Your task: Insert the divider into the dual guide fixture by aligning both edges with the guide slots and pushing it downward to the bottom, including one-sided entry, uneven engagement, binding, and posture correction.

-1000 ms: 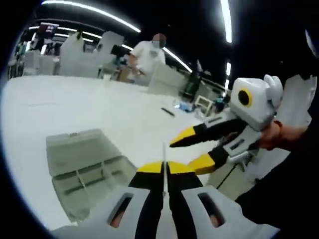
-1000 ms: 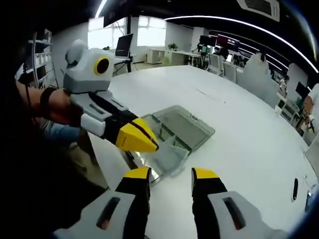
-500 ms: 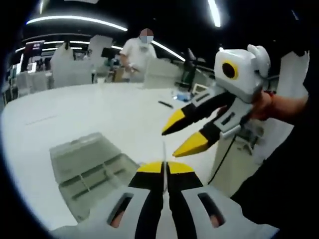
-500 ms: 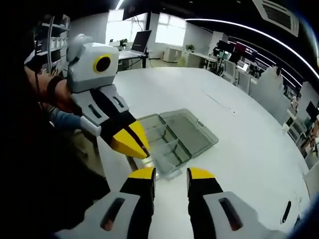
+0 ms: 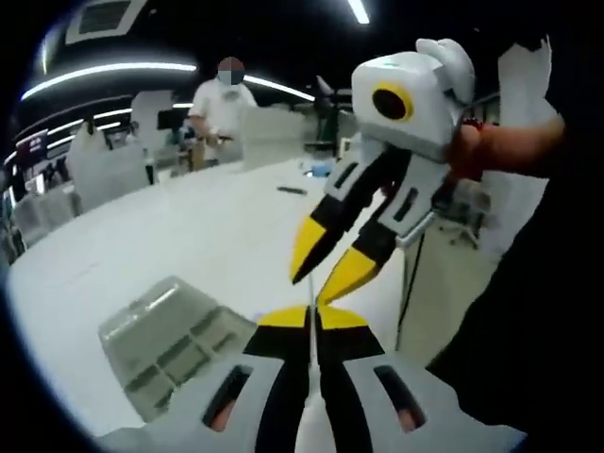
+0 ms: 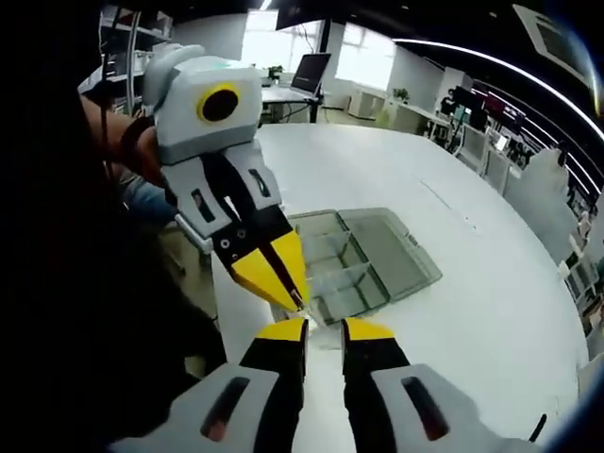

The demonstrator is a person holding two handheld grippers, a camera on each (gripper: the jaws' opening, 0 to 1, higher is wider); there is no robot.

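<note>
Your left tongs (image 5: 309,319) are pinched on the thin clear divider (image 5: 309,354), held edge-on above the white surface (image 5: 189,226). Your right tongs (image 6: 323,330) stand narrowly parted with nothing between them, their tips just beside the left tongs' tips. The open clear fixture box (image 6: 363,260) lies near the surface's close edge, with bare white surface beyond it. A person (image 5: 226,104) stands at the far side, among desks and monitors.

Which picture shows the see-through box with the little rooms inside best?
The right gripper view: the clear box lies open from above, compartments and lid visible. The left gripper view shows it low and slanted, partly behind the left gripper.
</note>
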